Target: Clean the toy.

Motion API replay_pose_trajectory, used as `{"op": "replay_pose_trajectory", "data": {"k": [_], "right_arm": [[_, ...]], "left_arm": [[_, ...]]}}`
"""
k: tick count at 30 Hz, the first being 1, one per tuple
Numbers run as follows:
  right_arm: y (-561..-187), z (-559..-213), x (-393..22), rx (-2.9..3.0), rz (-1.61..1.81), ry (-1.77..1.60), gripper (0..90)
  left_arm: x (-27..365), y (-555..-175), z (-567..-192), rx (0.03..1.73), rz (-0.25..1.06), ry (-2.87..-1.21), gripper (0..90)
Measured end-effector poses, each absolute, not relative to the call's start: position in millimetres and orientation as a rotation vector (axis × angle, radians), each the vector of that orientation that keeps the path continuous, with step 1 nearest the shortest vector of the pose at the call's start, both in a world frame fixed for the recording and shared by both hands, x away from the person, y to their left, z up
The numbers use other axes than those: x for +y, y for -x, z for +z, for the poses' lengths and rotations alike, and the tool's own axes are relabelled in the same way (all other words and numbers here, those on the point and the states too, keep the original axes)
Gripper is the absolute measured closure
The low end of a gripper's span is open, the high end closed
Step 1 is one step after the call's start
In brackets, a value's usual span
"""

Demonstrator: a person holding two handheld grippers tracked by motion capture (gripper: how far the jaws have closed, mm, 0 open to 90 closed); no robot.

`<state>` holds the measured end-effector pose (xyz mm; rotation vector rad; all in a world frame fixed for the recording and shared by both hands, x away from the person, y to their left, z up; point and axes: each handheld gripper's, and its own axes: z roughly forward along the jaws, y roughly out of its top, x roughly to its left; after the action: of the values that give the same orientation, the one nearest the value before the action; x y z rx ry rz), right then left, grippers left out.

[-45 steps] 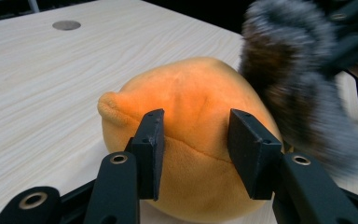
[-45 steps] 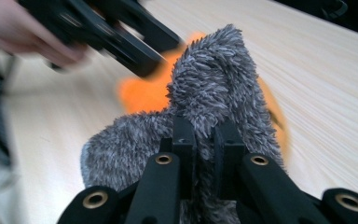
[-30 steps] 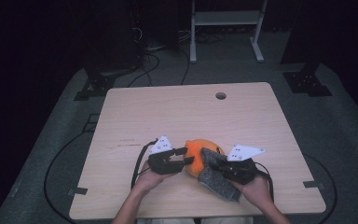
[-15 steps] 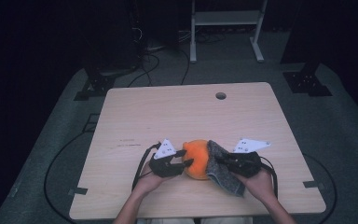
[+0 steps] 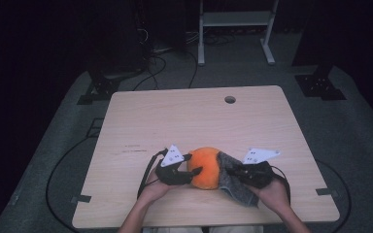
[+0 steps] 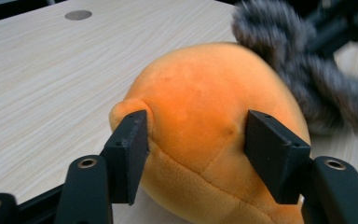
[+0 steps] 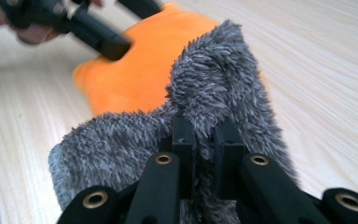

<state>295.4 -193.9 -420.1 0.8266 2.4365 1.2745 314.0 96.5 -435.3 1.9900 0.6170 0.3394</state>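
- Opening just now, the left gripper [image 6: 196, 149] has spread its jaws; they flank the orange plush [image 6: 214, 135] with no firm squeeze.
- Right gripper [image 7: 204, 140] has shifted slightly, pinching the grey furry cloth [image 7: 214, 93] against the plush.
- Both sit near the table [image 5: 175, 116] front edge; no readable writing.

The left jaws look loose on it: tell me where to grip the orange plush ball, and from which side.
Grip the orange plush ball across its rounded middle from its bare left side; the grey furry cloth covers the right. It is soft and dents under the pads.
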Motion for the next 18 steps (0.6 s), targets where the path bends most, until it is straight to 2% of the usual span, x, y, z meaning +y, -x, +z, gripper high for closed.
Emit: {"op": "replay_pose_trajectory", "data": {"k": [6,10,14,16,18], "right_arm": [[-301.1,-413.4,-189.9,2.421,1.336,-0.824,81.0],[-295.2,-419.1,-186.7,2.463,1.333,-0.786,81.1],[-287.8,-422.0,-187.6,2.487,1.324,-0.748,81.0],[-286.7,-422.7,-187.4,2.492,1.323,-0.737,81.1],[-286.5,-423.4,-187.4,2.497,1.316,-0.743,81.0]], "left_arm": [[97.0,-312.3,-432.4,0.586,0.323,-1.994,39.7],[104.8,-316.6,-422.7,0.621,0.285,-1.945,21.2],[99.4,-319.6,-428.9,0.659,0.234,-1.990,14.4],[93.8,-320.6,-434.0,0.668,0.191,-2.021,14.7],[91.2,-316.3,-435.9,0.631,0.255,-2.031,26.0]]}}
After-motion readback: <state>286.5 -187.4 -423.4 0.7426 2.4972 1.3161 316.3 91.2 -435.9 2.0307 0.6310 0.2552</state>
